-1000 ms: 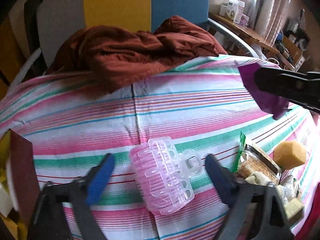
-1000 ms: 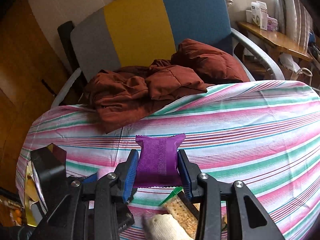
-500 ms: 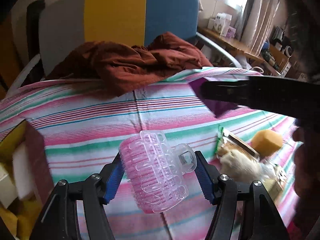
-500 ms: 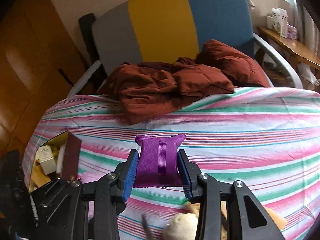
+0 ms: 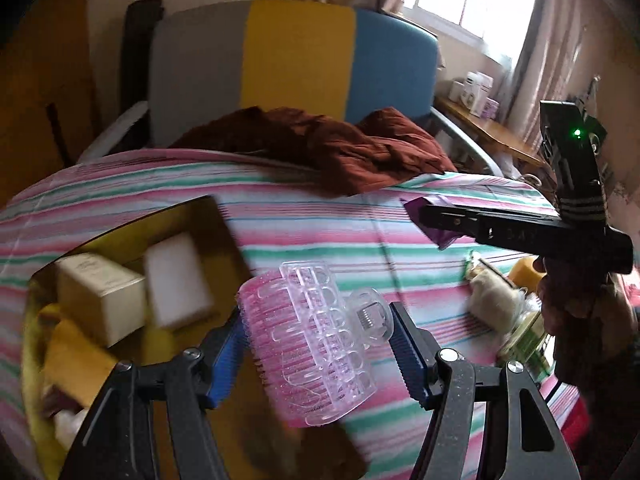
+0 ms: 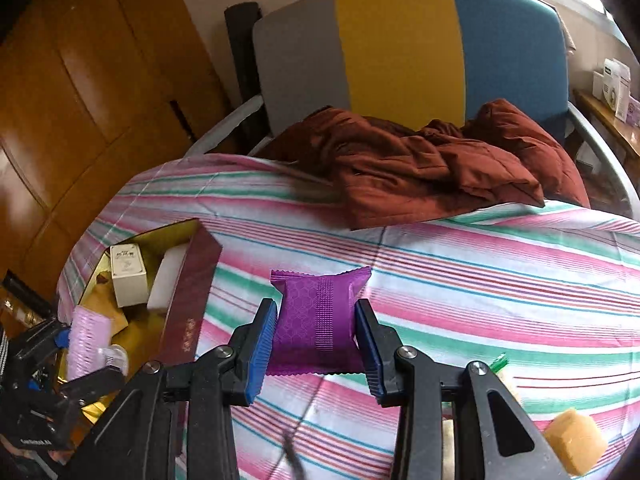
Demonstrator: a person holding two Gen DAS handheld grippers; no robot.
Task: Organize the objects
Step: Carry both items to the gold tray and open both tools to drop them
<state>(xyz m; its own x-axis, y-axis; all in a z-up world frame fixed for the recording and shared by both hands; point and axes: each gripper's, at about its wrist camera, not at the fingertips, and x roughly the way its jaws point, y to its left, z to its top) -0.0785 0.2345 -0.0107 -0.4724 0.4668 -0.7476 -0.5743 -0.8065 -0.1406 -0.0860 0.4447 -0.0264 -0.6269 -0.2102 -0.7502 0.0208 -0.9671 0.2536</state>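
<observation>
Left hand-held gripper [image 5: 318,354] lifted pink hair claw clip [image 5: 310,342] off striped counter [image 5: 312,224], now over open box [image 6: 184,304], jaws closed further, clamped. Right hand-held gripper [image 6: 316,354] squeezes purple sachet [image 6: 318,320]; only right view shows box's maroon side. Brown jacket [image 6: 432,164] beyond.

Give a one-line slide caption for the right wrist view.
Right hand-held gripper holding purple packet over striped cloth.

I see the open box [image 6: 188,304] at the bed's [image 6: 500,280] left edge, a carton [image 6: 127,276] and foam block [image 6: 168,280] inside. A jacket [image 6: 432,164] drapes over the far edge, the chair [image 6: 400,48] behind it. A sponge [image 6: 574,442] lies near right.
</observation>
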